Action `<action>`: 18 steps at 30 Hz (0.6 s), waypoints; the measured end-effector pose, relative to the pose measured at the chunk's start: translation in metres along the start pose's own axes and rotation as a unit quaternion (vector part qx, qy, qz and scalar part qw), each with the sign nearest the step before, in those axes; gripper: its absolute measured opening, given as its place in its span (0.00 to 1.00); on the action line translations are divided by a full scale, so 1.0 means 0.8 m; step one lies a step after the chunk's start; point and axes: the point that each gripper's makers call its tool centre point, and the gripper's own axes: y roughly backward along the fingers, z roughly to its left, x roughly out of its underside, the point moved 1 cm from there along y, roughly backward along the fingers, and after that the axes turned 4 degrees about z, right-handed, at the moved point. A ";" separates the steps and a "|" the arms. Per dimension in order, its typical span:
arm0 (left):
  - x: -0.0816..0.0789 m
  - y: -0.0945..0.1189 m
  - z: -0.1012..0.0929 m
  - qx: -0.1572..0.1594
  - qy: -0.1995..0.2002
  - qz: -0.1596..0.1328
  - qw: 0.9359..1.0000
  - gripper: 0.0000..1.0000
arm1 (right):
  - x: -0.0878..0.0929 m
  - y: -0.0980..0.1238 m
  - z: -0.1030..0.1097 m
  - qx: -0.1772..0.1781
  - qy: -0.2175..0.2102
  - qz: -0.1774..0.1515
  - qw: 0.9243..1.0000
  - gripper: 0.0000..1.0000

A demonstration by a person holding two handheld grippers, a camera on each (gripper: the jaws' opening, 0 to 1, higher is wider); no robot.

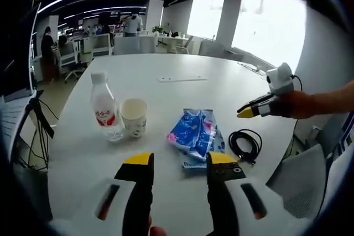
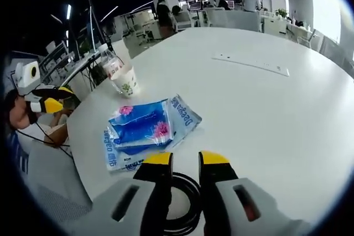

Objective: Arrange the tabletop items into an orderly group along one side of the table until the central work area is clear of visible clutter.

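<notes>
Blue packets [image 2: 145,128], printed "Deeyeo", lie beside a red-labelled bottle [image 1: 104,107].

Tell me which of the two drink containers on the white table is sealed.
The clear plastic water bottle with the red label: it wears a white cap, while the patterned paper cup beside it stands open-topped.

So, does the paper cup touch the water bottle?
Cannot tell. In the left gripper view the paper cup stands right beside the water bottle and their outlines meet, with no clear gap or contact visible.
</notes>
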 end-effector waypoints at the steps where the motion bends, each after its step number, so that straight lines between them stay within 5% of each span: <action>1: 0.000 0.000 0.000 0.000 0.000 0.000 1.000 0.37 | -0.002 -0.003 0.002 -0.003 0.004 0.001 1.000 0.16; 18: -0.001 0.000 0.003 -0.001 0.011 -0.009 1.000 0.37 | -0.025 -0.030 0.027 -0.029 0.048 0.023 0.998 0.18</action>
